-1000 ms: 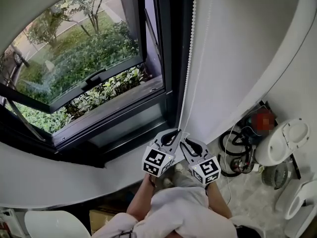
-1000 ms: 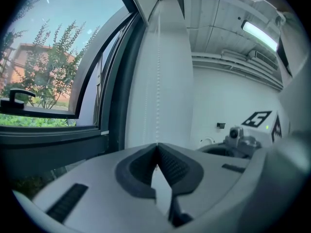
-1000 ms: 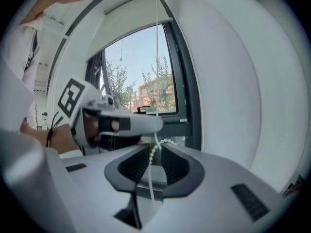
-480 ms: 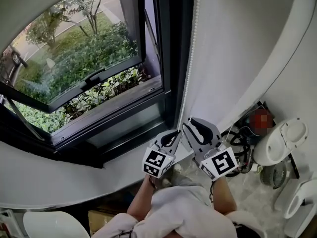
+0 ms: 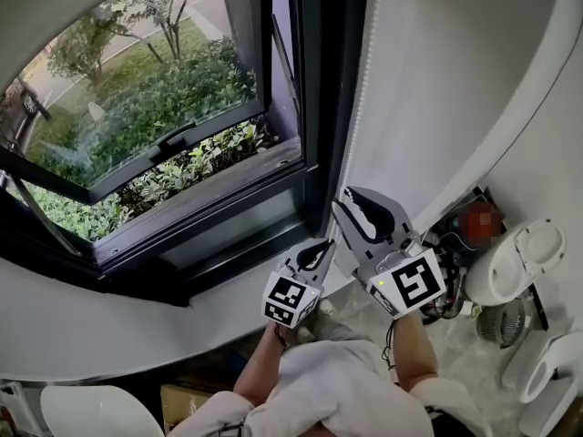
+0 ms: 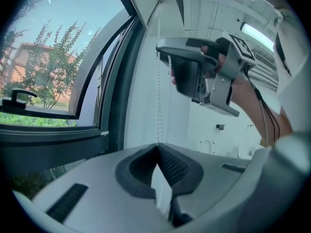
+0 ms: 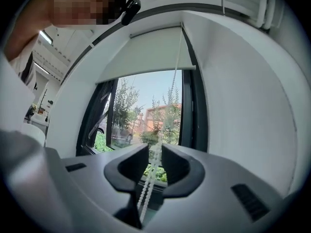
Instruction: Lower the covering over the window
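The white roller blind (image 7: 146, 52) is rolled high above the dark-framed window (image 5: 155, 107). Its bead chain (image 5: 360, 89) hangs down the window's right side. My left gripper (image 5: 321, 247) is shut on the chain's lower part. In the left gripper view the chain (image 6: 157, 96) drops straight into those closed jaws (image 6: 156, 147). My right gripper (image 5: 351, 209) is higher up, a little right of the left one. Its jaws are opening. The chain (image 7: 171, 96) runs loose through the gap between them (image 7: 155, 152), and the pads do not press on it.
The casement sash (image 5: 173, 139) stands pushed outward, with green shrubs beyond it. A white wall (image 5: 455, 80) is right of the chain. On the floor at the right lie coiled cables (image 5: 437, 289), white appliances (image 5: 519, 258) and a small fan (image 5: 508, 321). A white chair (image 5: 91, 412) is at the lower left.
My right gripper has risen along the chain from beside the left gripper and its jaws have spread apart. The left gripper has stayed where it was, still closed on the chain.
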